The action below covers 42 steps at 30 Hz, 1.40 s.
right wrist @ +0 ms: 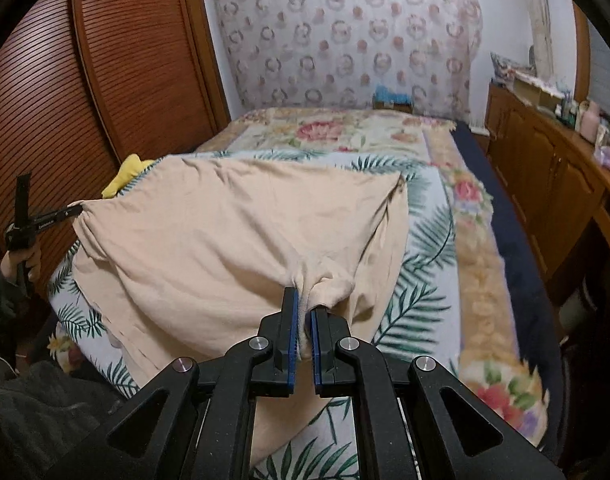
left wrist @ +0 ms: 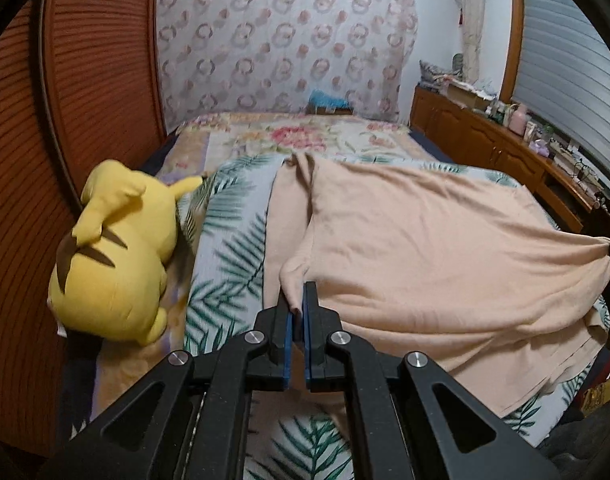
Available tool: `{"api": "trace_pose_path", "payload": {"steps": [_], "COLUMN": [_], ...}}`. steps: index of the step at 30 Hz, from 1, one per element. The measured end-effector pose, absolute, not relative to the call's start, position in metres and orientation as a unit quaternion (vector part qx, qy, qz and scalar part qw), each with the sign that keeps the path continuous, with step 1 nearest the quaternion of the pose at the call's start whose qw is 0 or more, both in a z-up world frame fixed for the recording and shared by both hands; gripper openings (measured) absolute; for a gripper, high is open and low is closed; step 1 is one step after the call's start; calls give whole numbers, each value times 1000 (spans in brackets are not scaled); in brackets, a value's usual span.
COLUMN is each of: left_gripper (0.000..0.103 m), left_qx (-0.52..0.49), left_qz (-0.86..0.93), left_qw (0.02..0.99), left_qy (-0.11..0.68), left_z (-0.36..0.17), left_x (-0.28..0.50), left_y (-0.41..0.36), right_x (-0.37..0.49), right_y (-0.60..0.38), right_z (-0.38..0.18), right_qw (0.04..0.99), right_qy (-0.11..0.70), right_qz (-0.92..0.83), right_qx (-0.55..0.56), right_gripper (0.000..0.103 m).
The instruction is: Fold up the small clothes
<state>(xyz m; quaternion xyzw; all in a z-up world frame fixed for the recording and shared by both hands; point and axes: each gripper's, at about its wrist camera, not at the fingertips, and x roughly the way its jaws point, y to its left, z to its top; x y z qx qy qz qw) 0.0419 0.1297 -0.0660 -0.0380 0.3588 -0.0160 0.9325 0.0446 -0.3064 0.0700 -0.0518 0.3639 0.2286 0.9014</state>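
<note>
Shirt (left wrist: 425,248) lies on the bed (left wrist: 225,264) beside the yellow toy (left wrist: 117,256), pinched in my left gripper (left wrist: 297,300) and right gripper (right wrist: 303,312). Sleeves probably tucked; I'd lift evenly, keeping it taut.

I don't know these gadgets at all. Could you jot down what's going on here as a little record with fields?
place: bed with a leaf-print sheet
garment: peach cloth, spread over the sheet, partly lifted
left hand-held gripper: shut on one bunched edge of the cloth
right hand-held gripper: shut on the opposite edge
bystander: yellow plush toy lying at the left of the bed
folding: not yet folded
</note>
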Motion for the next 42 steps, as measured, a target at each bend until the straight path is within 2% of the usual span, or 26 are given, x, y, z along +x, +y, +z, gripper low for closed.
{"api": "trace_pose_path", "payload": {"steps": [4,5,7,8,9,11,13,15,17,19,21,34,42], "left_gripper": [4,5,10,12,17,25,39,43,52,68,72,72,72], "left_qx": [-41,-42,-44,-46,-48,-51,-54,-56,-52,-51,-55,-40,-53], "left_qz": [-15,-15,-13,-12,-13,-15,-16,-20,-21,-24,-27,-6,-9], "left_qw": [931,931,930,930,930,931,932,932,929,928,925,922,918], "left_qy": [362,362,364,364,365,362,359,359,365,368,374,385,394], "left_z": [-70,-72,-73,-72,-72,-70,-69,-68,-70,-73,-76,-87,-98], "left_x": [36,33,31,31,31,28,25,23,23,24,25,25,31], "left_y": [131,131,133,134,134,136,136,138,137,137,136,131,133], "right_x": [47,48,47,48,49,53,58,65,73,82,90,129,123], "right_y": [-287,-283,-277,-275,-271,-264,-256,-250,-243,-236,-229,-194,-174], "right_z": [75,78,81,82,81,79,73,61,47,36,24,-24,-33], "right_qw": [902,904,907,909,911,914,913,911,906,901,896,876,871], "right_qy": [363,358,348,343,338,331,330,333,341,352,360,394,388], "right_qz": [220,218,216,213,209,211,213,217,223,232,236,246,256], "right_qx": [-80,-90,-98,-102,-106,-107,-109,-111,-110,-107,-108,-134,-157], "right_gripper": [12,17,32,47,55,57,58,58,58,58,58,58,80]}}
